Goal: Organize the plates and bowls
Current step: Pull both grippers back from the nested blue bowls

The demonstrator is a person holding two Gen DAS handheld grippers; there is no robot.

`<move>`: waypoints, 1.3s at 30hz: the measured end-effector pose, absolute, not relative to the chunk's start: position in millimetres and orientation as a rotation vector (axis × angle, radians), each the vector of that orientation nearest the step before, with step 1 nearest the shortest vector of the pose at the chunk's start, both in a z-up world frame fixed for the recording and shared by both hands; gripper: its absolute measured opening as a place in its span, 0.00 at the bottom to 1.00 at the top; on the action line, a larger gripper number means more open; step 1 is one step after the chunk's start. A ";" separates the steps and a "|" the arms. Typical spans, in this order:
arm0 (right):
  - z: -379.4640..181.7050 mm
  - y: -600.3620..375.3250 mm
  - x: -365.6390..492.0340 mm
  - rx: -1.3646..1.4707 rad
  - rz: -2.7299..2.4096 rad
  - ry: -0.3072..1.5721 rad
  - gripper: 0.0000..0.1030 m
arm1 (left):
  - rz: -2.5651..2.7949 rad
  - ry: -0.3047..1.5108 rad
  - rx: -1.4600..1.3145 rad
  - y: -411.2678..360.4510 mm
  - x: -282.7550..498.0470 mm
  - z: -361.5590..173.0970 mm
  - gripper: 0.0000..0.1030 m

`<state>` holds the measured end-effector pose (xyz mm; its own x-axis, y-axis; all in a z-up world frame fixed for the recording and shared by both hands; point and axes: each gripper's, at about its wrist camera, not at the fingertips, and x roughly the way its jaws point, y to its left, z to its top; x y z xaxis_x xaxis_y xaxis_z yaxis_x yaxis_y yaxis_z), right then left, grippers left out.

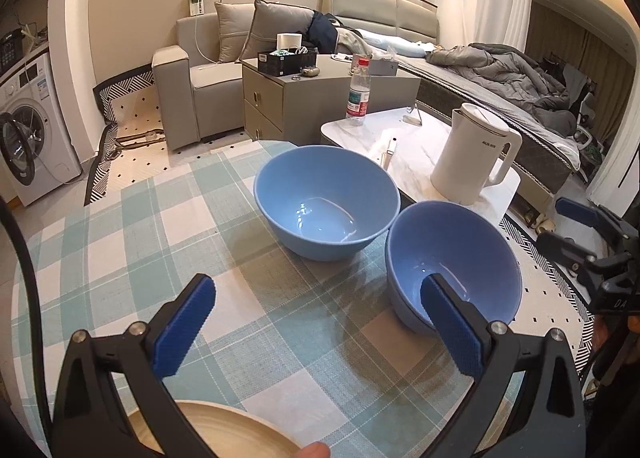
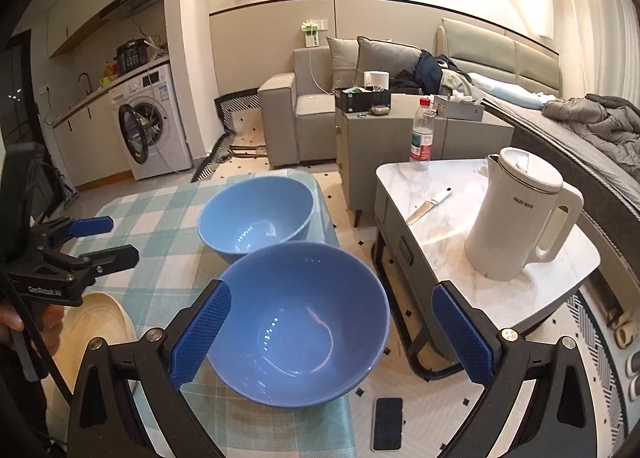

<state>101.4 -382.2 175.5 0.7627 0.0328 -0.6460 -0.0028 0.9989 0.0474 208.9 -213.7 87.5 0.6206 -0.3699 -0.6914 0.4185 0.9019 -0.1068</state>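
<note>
Two blue bowls stand on the checked tablecloth (image 1: 132, 242). The larger far bowl (image 1: 326, 201) (image 2: 256, 217) is upright and empty. The near bowl (image 1: 452, 266) (image 2: 296, 322) sits at the table's right edge. My left gripper (image 1: 320, 318) (image 2: 104, 238) hovers open over bare cloth, left of the near bowl, with nothing between its fingers. My right gripper (image 2: 332, 334) (image 1: 568, 227) is open above the near bowl; its left pad (image 2: 200, 334) overlaps the rim in view, and the right pad stands well clear. A pale wooden plate (image 1: 224, 430) (image 2: 100, 322) lies under the left gripper.
A marble side table (image 2: 440, 270) to the right carries a white kettle (image 2: 520, 213), a water bottle (image 2: 422, 133) and a knife (image 2: 428, 205). A phone (image 2: 387, 424) lies on the floor. Beyond are a cabinet, a sofa, a bed and a washing machine (image 2: 152, 129).
</note>
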 end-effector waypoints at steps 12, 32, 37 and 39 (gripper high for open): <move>209.1 -395.0 121.2 -0.003 0.002 0.646 0.99 | -0.408 0.749 0.054 -198.0 220.5 96.8 1.00; 195.0 -385.9 185.1 0.001 0.086 0.715 0.99 | -0.386 0.772 0.036 -189.1 250.2 90.6 1.00; 188.9 -384.4 200.5 -0.002 0.097 0.740 0.99 | -0.384 0.786 0.036 -190.2 260.7 86.7 1.00; 186.1 -382.3 205.4 -0.009 0.102 0.752 0.99 | -0.383 0.790 0.035 -190.7 263.4 85.8 1.00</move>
